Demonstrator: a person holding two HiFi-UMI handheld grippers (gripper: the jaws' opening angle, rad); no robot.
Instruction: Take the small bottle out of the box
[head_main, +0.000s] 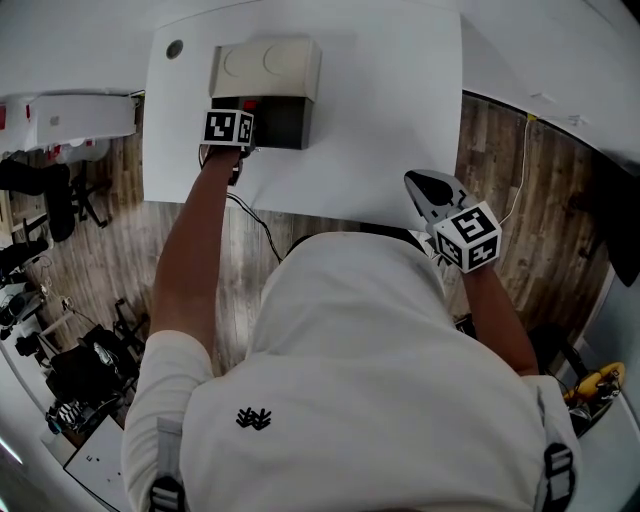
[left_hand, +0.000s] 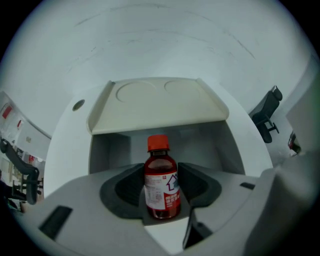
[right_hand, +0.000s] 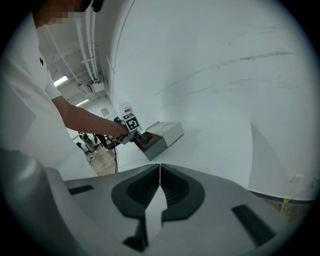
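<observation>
Gripping small bottle (left_hand: 161, 172), left gripper (left_hand: 161, 192) outstretched

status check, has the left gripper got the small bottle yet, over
Left gripper shut on small bottle, upright inside the box. Right gripper shut, empty, away from box. Lid up, nothing blocking.
</observation>
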